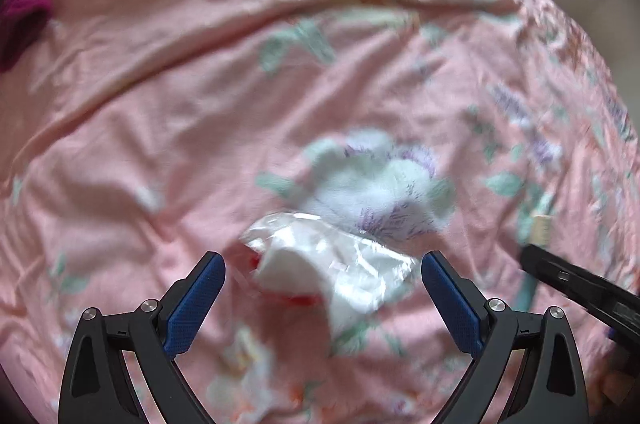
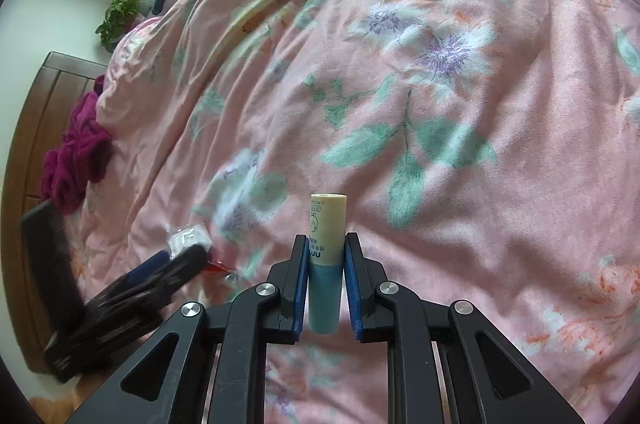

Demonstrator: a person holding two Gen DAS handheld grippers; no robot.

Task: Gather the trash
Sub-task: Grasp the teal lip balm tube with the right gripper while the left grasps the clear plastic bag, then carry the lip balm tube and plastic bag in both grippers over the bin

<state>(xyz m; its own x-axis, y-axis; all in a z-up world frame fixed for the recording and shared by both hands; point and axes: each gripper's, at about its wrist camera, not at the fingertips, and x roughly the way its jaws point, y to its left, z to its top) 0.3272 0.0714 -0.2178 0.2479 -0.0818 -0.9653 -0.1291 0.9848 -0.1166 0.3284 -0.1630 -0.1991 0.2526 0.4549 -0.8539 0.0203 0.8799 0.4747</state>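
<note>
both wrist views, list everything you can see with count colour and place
quilt: one, pink with floral print, covers the bed
plastic wrapper: one, clear and white with red, on the quilt between the open left fingers
tube: one, cream top and teal bottom, clamped upright in the right gripper
cloth: one, magenta, bunched by the headboard
headboard: one, brown wood, left edge
plant: one, green, far corner
left gripper: black, blue pads, open
right gripper: black, blue pads, shut
</note>
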